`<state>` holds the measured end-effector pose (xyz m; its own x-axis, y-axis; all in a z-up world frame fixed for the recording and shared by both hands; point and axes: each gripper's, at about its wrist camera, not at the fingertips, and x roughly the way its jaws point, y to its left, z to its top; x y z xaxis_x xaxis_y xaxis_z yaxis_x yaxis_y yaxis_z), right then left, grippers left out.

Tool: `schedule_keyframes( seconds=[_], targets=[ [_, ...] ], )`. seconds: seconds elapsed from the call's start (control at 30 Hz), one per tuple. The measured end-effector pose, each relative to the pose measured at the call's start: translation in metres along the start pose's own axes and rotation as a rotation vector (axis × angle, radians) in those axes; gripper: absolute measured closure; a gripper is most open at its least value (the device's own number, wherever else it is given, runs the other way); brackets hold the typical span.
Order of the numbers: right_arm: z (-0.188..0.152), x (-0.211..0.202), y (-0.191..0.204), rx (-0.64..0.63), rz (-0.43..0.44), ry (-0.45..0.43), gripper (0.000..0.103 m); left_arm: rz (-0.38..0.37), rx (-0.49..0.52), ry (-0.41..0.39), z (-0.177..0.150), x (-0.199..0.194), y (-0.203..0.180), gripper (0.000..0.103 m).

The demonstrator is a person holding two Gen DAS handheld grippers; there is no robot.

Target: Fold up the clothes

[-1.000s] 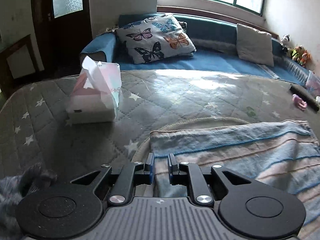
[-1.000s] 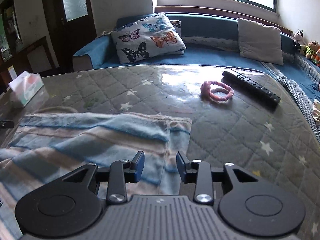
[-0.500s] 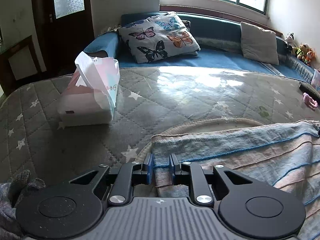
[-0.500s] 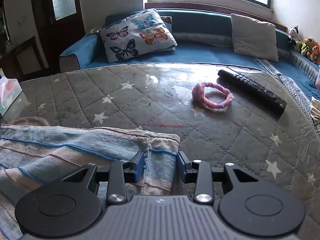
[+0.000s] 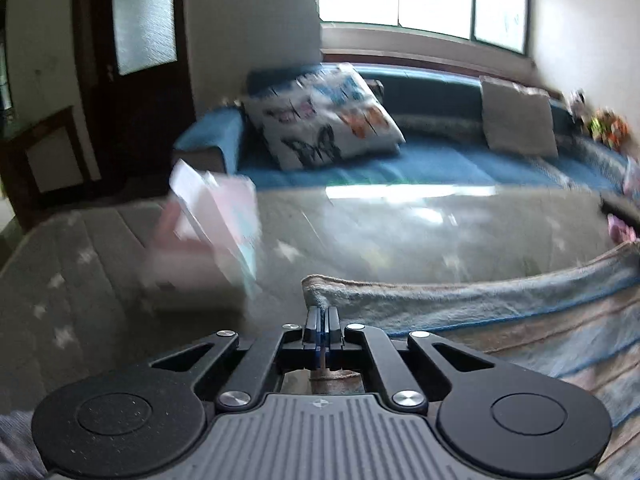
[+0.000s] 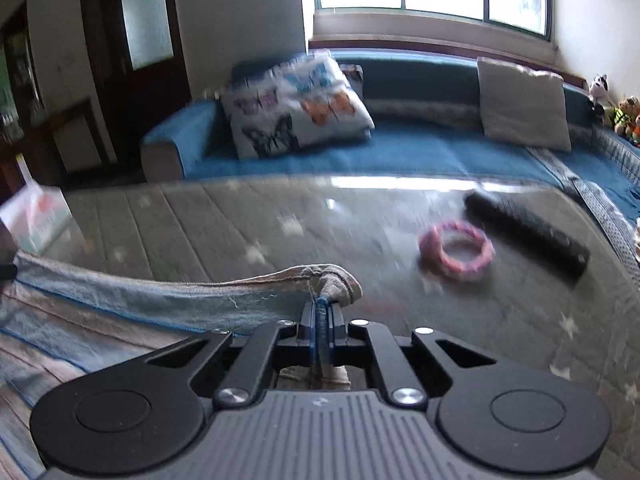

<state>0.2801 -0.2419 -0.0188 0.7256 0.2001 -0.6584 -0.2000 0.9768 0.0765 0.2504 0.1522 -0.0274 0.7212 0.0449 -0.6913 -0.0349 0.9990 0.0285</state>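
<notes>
Both claws are clamped tight on the same striped cloth (image 5: 500, 320): the left gripper (image 5: 321, 316) pinches its left corner, the right gripper (image 6: 320, 314) has the right corner bunched up between its fingers. The edge between them looks lifted off the quilted table (image 6: 240, 220) while the rest of the cloth drapes down toward the camera, so I'd say we're at the start of a fold, corners picked up. Next move is probably carrying both corners together at an even height so the edge stays straight and lands square. Further out sit a tissue box (image 5: 208, 236), a pink ring (image 6: 456, 250) and a remote (image 6: 528, 228), with the blue sofa (image 6: 400, 156) behind. It's all pretty blurry though.
</notes>
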Motion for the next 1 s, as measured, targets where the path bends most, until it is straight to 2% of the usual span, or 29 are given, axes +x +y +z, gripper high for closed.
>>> schedule_keyframes(
  seconds=[0.07, 0.23, 0.43, 0.47, 0.53, 0.63, 0.7, 0.8, 0.83, 0.93, 1.0],
  targets=[
    [0.007, 0.006, 0.004, -0.001, -0.004, -0.013, 0.098, 0.012, -0.008, -0.005, 0.003, 0.001, 0.004, 0.101],
    [0.008, 0.033, 0.01, -0.014, -0.023, 0.058, 0.092, 0.041, -0.029, -0.018, 0.012, 0.004, 0.013, 0.098],
    [-0.004, 0.009, 0.02, -0.069, -0.002, 0.097, 0.081, -0.027, 0.015, -0.017, -0.018, -0.051, 0.003, 0.096],
    [-0.009, 0.001, 0.023, -0.076, 0.016, 0.106, 0.078, -0.039, 0.022, -0.017, -0.024, -0.06, 0.001, 0.095],
    [-0.019, -0.015, 0.031, -0.09, 0.055, 0.127, 0.066, -0.063, 0.038, -0.016, -0.035, -0.079, -0.003, 0.091],
    [-0.041, -0.042, 0.05, -0.136, 0.114, 0.157, 0.065, -0.099, 0.061, -0.015, -0.051, -0.108, -0.009, 0.084],
    [-0.058, -0.063, 0.066, -0.178, 0.163, 0.171, 0.058, -0.123, 0.076, -0.015, -0.061, -0.127, -0.013, 0.082],
    [-0.082, -0.09, 0.09, -0.243, 0.235, 0.176, 0.055, -0.16, 0.099, -0.014, -0.077, -0.155, -0.019, 0.076],
    [-0.09, -0.097, 0.099, -0.261, 0.256, 0.175, 0.05, -0.172, 0.107, -0.014, -0.083, -0.165, -0.021, 0.075],
    [-0.108, -0.109, 0.12, -0.303, 0.298, 0.184, 0.049, -0.232, 0.148, -0.018, -0.108, -0.195, -0.03, 0.074],
    [-0.12, -0.114, 0.134, -0.339, 0.313, 0.18, 0.048, -0.246, 0.196, -0.024, -0.125, -0.212, -0.036, 0.074]
  ],
)
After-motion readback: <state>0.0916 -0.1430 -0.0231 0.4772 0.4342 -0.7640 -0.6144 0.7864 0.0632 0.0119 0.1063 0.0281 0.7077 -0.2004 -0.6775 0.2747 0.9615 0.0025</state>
